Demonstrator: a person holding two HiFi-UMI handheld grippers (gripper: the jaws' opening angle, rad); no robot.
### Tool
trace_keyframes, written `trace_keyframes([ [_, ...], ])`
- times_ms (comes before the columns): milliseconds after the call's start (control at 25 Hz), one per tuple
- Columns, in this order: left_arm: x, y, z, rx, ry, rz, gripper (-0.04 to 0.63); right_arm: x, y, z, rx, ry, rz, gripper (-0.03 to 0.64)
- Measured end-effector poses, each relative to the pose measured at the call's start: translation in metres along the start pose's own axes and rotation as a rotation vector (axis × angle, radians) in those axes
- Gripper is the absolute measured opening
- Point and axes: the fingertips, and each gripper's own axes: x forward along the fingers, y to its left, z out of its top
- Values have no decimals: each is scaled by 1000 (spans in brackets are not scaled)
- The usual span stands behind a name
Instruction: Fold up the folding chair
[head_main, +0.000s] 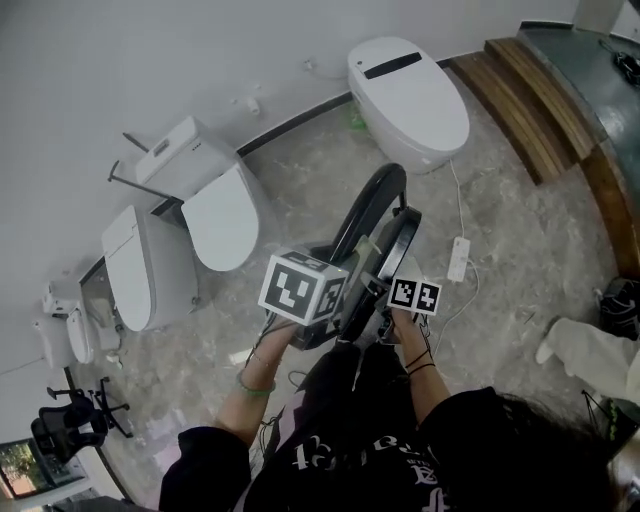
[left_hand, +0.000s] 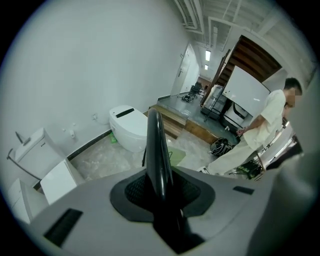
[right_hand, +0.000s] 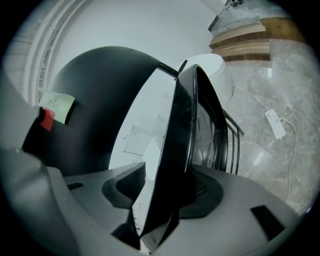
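The black folding chair (head_main: 375, 215) stands folded nearly flat on the marble floor in front of me, its curved top edge pointing away. My left gripper (head_main: 335, 312) grips its near left side below the marker cube. In the left gripper view a thin black chair edge (left_hand: 156, 150) rises straight out of the left gripper (left_hand: 161, 200), whose jaws are shut on it. My right gripper (head_main: 388, 300) holds the near right side. In the right gripper view the chair (right_hand: 192, 125), black with a white face, sits clamped in the right gripper (right_hand: 167, 197).
A white smart toilet (head_main: 410, 95) stands beyond the chair, and two more toilets (head_main: 215, 210) (head_main: 140, 265) stand at the left wall. A power strip with its cable (head_main: 460, 258) lies on the floor to the right. Wooden steps (head_main: 540, 100) rise far right. A person in light clothes (left_hand: 260, 130) stands nearby.
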Motion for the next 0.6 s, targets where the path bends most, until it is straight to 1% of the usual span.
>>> trace_keyframes([
  [160,-2,1,2,17,7,27,80,22,13,0,-66,58,-46,213],
  [240,-3,6,2,38,14,57,80,33,17,0,-110,82,-84,213],
  [320,-5,19,1,60,22,87,80,43,20,0,-152,107,-104,192],
  [400,-7,31,1,43,17,70,80,50,23,1,-158,137,-66,187],
  [480,-8,38,2,18,9,43,80,51,25,3,-122,148,2,187],
  [520,-7,41,2,14,6,40,80,49,25,4,-89,138,42,187],
  [600,-7,45,1,21,3,54,80,42,28,8,9,85,139,183],
])
